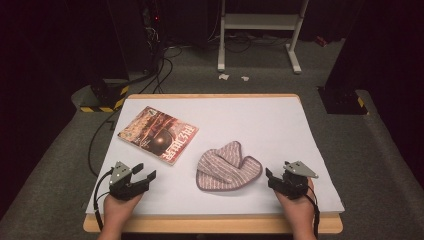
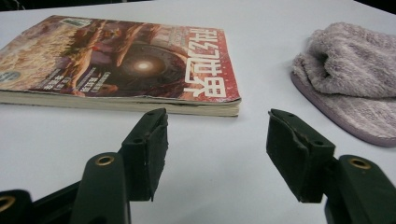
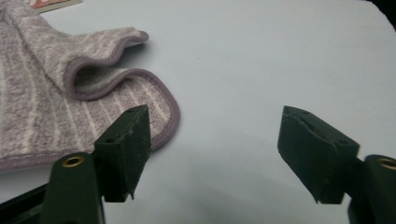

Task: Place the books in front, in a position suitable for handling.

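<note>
The white table (image 1: pixel 280 120) carries a magazine (image 1: pixel 158 135) at your left and a folded striped cloth (image 1: pixel 227 166) in the middle. The cloth lies just left of your right gripper (image 1: pixel 278 181), its nearer one, folded lobes pointing away from you. Your left gripper (image 1: pixel 142 176) faces the magazine's spine. Both sets of jaws stand released, holding nothing; nothing blocks the reach.

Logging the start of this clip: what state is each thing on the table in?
Magazine: closed, lying flat, cover up.
Towel: folded loosely, one edge curled over, flat on the table.
Left tool: open, empty.
Right tool: open, empty, beside the towel.
</note>
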